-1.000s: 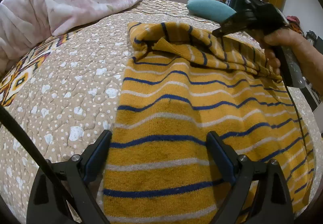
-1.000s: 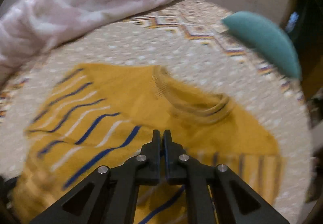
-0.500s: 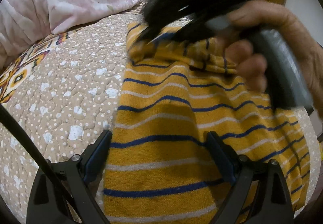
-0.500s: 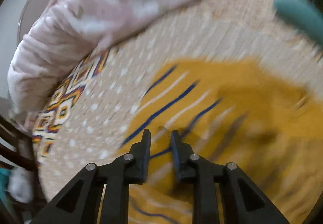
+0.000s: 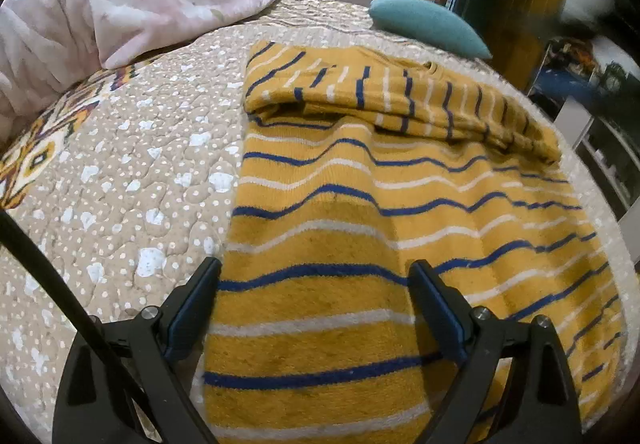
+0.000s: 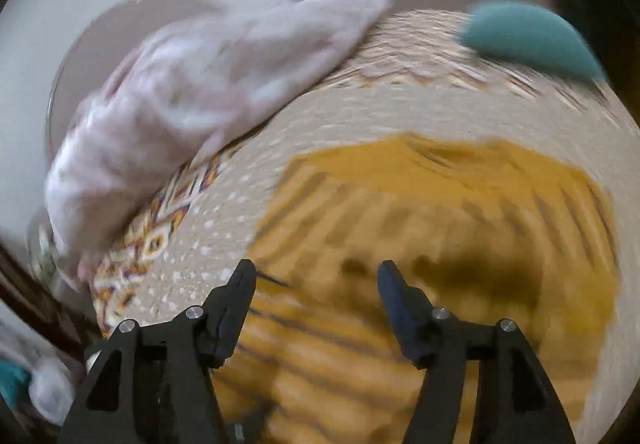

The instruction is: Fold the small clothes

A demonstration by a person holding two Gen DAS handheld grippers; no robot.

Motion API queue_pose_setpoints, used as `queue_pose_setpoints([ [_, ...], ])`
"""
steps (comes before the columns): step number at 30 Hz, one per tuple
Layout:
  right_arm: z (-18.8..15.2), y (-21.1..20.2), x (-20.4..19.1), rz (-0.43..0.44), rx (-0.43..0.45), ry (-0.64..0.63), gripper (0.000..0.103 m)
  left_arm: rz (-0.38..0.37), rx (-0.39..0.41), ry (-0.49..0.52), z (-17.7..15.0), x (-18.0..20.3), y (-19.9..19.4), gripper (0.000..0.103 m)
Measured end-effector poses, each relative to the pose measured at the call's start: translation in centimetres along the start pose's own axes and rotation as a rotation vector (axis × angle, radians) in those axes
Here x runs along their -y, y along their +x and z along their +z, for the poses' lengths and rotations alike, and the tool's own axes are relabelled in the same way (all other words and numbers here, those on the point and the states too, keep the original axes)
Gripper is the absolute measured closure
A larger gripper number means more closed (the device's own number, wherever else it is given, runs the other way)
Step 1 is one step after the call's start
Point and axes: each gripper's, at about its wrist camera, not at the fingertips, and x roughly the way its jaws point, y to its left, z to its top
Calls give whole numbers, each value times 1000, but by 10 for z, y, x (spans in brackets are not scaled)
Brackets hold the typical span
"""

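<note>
We see the striped sweater [image 5: 360, 204] lying under our wide-spread, empty left gripper [image 5: 316, 288], while our right gripper [image 6: 316, 284], jaws just opening, holds nothing.

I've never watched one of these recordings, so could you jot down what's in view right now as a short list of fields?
garment: yellow striped sweater, lying on the bed, its far part folded over across the top
surface: beige dotted quilt
left gripper: open, low over the sweater's near edge
right gripper: jaws have just been opening, nothing between them, above the sweater; view blurred
also on bed: pink blanket, teal pillow
</note>
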Motion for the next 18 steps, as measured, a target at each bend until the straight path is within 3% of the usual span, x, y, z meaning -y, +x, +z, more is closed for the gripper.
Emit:
queue_pose_setpoints([
  [3, -30, -46, 50, 26, -4, 98, 36, 54, -21, 35, 1, 8, 2, 10],
  [7, -88, -111, 99, -106, 61, 120, 36, 95, -58, 68, 1, 14, -3, 9],
  [10, -128, -137, 128, -154, 85, 180, 39, 35, -70, -12, -1, 1, -24, 29],
  [12, -149, -148, 142, -169, 96, 203, 39, -15, -61, -65, -5, -13, -44, 31],
  [16, -185, -142, 158, -94, 91, 261, 48, -12, -4, -119, -17, -43, -85, 31],
  [18, -200, -130, 159, -28, 78, 282, 50, -36, -22, -147, -24, -54, -89, 31],
])
